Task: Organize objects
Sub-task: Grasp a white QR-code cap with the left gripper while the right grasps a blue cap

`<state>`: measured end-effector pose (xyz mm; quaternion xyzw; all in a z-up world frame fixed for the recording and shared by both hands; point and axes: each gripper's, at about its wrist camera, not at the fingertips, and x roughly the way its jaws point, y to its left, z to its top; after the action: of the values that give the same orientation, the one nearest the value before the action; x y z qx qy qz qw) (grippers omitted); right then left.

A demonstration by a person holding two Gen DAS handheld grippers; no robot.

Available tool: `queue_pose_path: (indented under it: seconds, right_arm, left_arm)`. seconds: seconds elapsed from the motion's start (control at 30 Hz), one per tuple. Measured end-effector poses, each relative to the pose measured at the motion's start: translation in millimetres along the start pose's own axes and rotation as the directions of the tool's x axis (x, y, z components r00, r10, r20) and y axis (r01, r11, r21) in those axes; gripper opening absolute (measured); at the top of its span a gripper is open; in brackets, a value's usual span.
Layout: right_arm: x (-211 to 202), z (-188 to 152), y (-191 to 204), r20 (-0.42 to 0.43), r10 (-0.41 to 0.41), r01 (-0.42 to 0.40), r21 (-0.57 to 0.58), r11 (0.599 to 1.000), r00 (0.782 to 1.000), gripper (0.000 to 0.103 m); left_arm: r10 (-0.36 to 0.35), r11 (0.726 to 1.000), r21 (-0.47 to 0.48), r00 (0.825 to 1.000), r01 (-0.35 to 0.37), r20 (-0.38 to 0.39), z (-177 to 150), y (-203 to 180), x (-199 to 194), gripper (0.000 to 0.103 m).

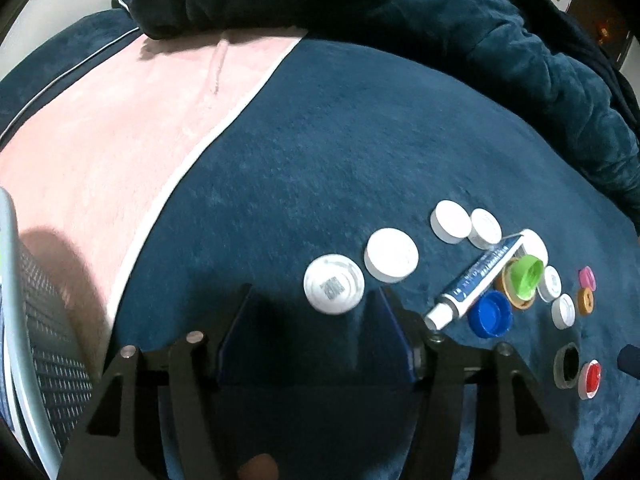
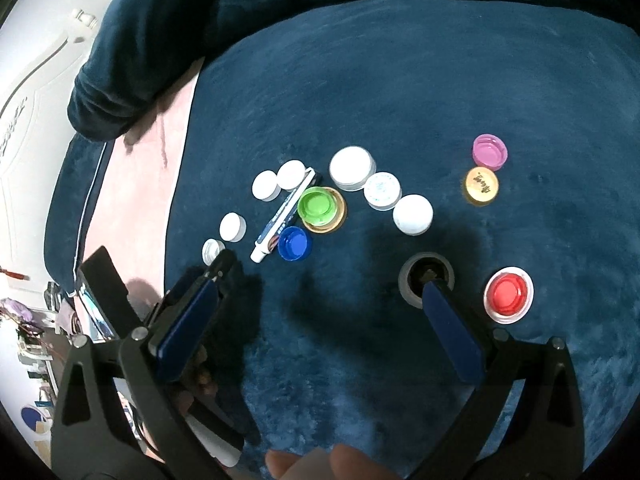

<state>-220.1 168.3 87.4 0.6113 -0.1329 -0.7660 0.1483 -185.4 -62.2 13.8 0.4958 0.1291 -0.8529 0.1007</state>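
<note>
Across dark blue blanket (image 2: 400,80): scattered bottle caps, among them green cap (image 2: 316,205) nested in gold lid (image 2: 338,216), blue cap (image 2: 294,243) touching tube (image 2: 280,220), red cap (image 2: 508,294) and grey ring (image 2: 426,280) nearest right gripper (image 2: 320,292). Both empty, jaws spread wide: right gripper low by grey ring, left gripper (image 1: 312,308) just short of printed white cap (image 1: 334,289). Probably an early sorting step, with nothing lifted; next likely centring over one cap and closing squarely on its rim.

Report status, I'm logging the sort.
Left gripper open, empty. Right gripper open, empty. Caps loose on blanket; tube among them.
</note>
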Motion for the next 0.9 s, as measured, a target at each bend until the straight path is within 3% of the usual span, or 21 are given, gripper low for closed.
queue_pose_path:
  seconds: [0.07, 0.1, 0.13, 0.37, 0.6, 0.9]
  right_arm:
    - [3, -1, 2, -0.007, -0.002, 0.002, -0.008, 1.000, 1.000, 0.103]
    - [4, -1, 2, -0.010, -0.004, 0.004, -0.009, 1.000, 1.000, 0.103]
    - [6, -1, 3, -0.013, -0.006, 0.006, -0.010, 1.000, 1.000, 0.103]
    - [21, 5, 7, -0.025, -0.037, 0.036, -0.025, 0.999, 0.999, 0.103]
    - [72, 3, 23, -0.087, -0.102, 0.091, -0.120, 0.989, 0.991, 0.103]
    - [97, 8, 45, -0.055, -0.169, 0.154, -0.209, 0.966, 0.984, 0.085]
  left_arm:
    - [0.003, 1.000, 0.014, 1.000, -0.003, 0.006, 2, -2, 2, 0.056]
    - [0.002, 1.000, 0.028, 1.000, -0.003, 0.006, 3, -3, 4, 0.038]
    - [-0.003, 0.999, 0.035, 1.000, 0.003, 0.003, 4, -3, 5, 0.029]
    - [-0.036, 0.999, 0.031, 0.999, 0.036, 0.001, -9, 7, -1, 0.030]
    - [-0.023, 0.997, 0.072, 1.000, 0.024, -0.010, -24, 6, -10, 0.030]
    - [-0.040, 0.996, 0.078, 0.999, 0.042, -0.030, -22, 9, -10, 0.030]
